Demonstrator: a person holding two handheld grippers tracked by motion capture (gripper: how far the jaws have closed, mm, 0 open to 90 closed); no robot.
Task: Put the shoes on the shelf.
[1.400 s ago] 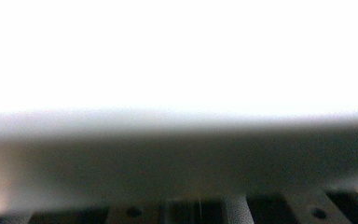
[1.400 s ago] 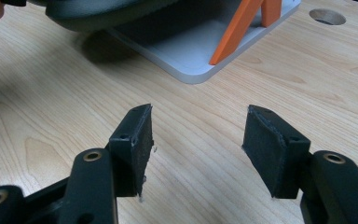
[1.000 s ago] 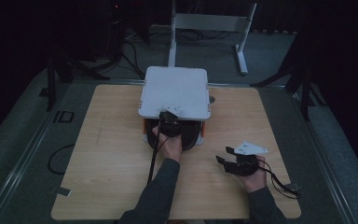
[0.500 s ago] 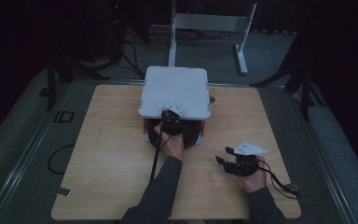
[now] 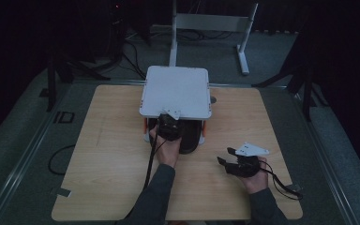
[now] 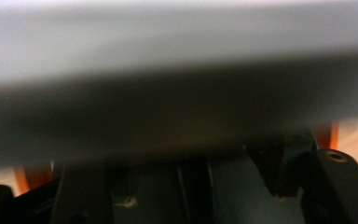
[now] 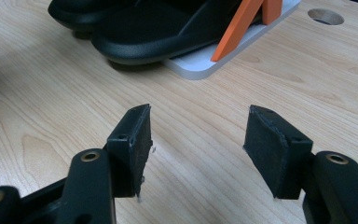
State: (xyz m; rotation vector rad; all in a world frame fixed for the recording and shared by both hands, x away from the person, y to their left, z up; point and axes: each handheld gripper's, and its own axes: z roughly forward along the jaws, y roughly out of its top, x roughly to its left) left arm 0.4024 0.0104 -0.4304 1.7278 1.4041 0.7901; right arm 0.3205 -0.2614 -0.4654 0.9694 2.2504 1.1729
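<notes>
Little has shifted since the earlier frames: both hands stay where they were. Nearest the person, at about 5 o'clock on the pale wooden table (image 5: 112,140), the right gripper (image 5: 226,158) rests with its jaws spread wide over bare wood grain. Its blunt black pads (image 7: 135,140) hold nothing. Toward 12 o'clock, the left gripper (image 5: 168,125) reaches under a white square rack (image 5: 176,91) with orange supports. Smooth, rounded black shoes (image 7: 149,25) sit on the rack's lower shelf. In the left gripper view, the jaws stand apart around a dark blurred shoe (image 6: 200,186); contact cannot be told.
</notes>
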